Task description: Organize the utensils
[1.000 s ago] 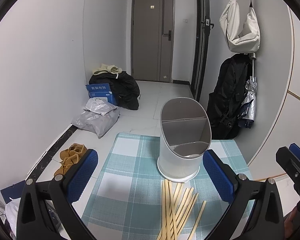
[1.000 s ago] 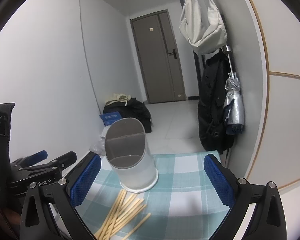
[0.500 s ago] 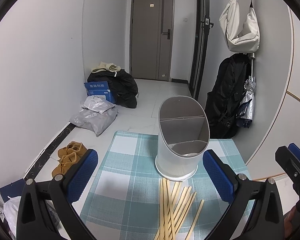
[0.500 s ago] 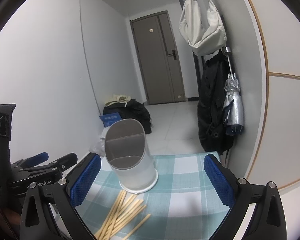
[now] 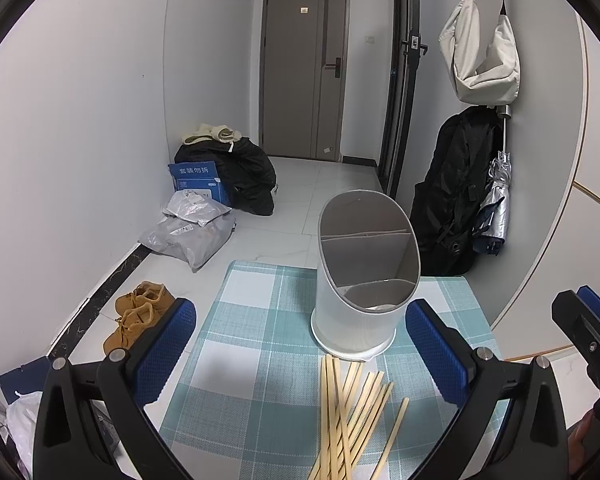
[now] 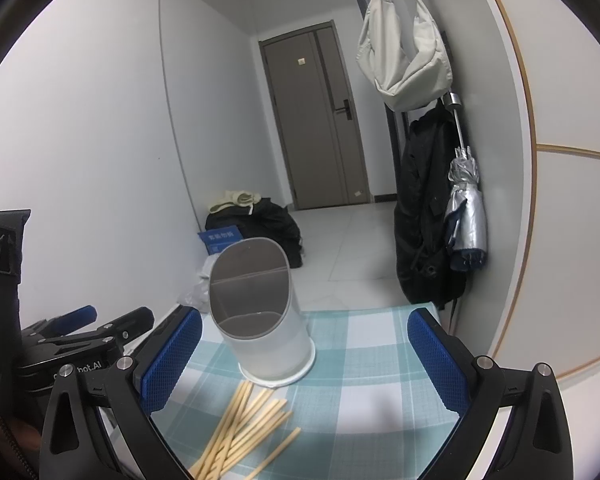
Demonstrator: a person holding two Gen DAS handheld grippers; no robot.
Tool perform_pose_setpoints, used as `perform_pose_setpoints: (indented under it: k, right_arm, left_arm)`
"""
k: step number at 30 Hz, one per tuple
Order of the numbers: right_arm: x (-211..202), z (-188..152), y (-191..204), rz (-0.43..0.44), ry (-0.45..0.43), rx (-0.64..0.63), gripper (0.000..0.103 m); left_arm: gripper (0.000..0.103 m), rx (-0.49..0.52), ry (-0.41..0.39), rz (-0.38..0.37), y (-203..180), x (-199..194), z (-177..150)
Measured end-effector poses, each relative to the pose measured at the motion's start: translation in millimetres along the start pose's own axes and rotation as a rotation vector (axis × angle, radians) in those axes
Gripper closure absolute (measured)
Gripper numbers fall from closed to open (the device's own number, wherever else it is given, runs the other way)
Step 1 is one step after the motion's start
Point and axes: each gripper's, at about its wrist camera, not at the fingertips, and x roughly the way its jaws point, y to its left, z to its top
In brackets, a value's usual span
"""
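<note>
Now both claws hover spread, holding nothing.
My left claw (image 5: 300, 344) and right claw (image 6: 304, 352) face loose chopsticks (image 5: 350, 412) on the table (image 5: 256, 344), just before the holder (image 5: 360, 280); a careless pinch could scatter them or tip it.

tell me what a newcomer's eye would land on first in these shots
First comes the white utensil holder, standing upright on the teal checked tablecloth, its slanted mouth showing a divider inside. Just in front of it lies a loose pile of wooden chopsticks, none yet in the holder. Framing both are the blue-padded fingers of the left gripper and the right gripper, both wide open and holding nothing.
</note>
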Motion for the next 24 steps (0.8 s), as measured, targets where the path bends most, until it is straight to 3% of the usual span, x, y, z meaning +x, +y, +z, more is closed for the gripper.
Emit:
perform_pose_setpoints:
  k: [24]
  right_arm:
    - [-0.9, -0.7, -0.9, 0.013, 0.013, 0.005, 0.000]
  left_arm:
    - [0.001, -0.003, 0.028, -0.009, 3.1, 8.4, -5.7]
